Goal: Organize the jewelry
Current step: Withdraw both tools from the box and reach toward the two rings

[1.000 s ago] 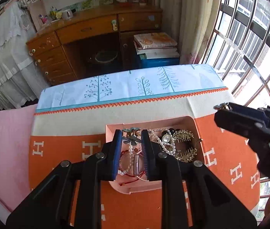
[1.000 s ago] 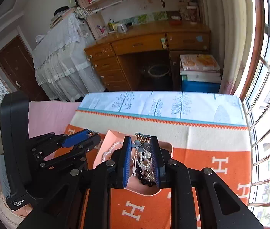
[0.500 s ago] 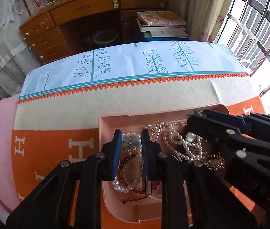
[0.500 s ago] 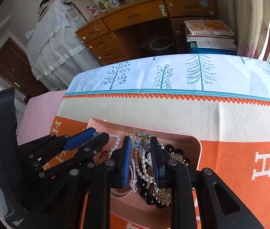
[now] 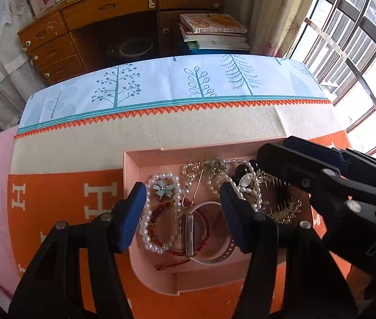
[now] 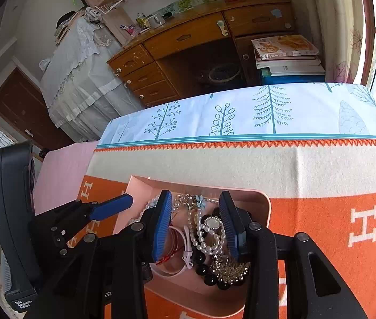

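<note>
Pink tray (image 5: 145,159) on orange blanket (image 5: 62,199), full of tangled jewelry.

Left hand-held gripper (image 5: 184,212): jaws wide apart, empty, straddling pearl bracelet (image 5: 148,212) and watch (image 5: 189,235) at tray's left.

Right hand-held gripper (image 6: 195,228): also spread, empty, over pearl strand (image 6: 201,236) and black beads (image 6: 211,279) on right.

Step, by my read: pre-grasp. Next: lower, close on single piece, lift slowly since strands may snag.

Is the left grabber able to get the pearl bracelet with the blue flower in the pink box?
Probably yes. The left gripper is open right above the pearl bracelet in the pink tray. Nothing covers it, though a red cord bracelet and watch lie tangled against it.
</note>
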The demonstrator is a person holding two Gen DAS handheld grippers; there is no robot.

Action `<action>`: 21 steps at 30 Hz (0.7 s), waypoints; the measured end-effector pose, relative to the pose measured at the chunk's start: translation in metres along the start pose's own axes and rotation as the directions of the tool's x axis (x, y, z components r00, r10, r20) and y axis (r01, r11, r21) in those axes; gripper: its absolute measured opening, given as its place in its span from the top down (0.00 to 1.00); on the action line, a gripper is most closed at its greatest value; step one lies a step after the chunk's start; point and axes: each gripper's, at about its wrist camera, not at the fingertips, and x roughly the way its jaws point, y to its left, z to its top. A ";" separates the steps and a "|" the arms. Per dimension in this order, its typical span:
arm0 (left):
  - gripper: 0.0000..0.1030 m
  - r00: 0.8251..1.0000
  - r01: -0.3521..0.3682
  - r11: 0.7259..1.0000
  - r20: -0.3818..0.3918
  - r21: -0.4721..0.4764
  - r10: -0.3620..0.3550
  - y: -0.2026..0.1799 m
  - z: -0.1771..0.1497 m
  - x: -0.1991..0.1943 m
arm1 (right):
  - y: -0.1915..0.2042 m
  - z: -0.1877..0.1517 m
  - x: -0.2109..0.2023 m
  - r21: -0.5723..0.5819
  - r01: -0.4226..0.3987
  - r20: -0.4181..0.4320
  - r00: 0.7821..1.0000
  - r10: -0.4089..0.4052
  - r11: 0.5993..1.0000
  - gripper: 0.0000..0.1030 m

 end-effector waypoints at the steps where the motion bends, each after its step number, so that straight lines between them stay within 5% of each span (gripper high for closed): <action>1: 0.47 1.000 -0.004 1.000 0.002 0.005 0.004 -0.001 -0.002 -0.003 | 0.001 -0.001 -0.004 -0.003 -0.002 0.004 1.000 0.002 1.000 0.64; 21: 0.47 0.995 -0.095 0.990 0.050 0.100 0.090 -0.021 -0.073 -0.086 | 0.013 -0.066 -0.094 -0.029 0.019 0.054 0.998 -0.017 0.999 0.64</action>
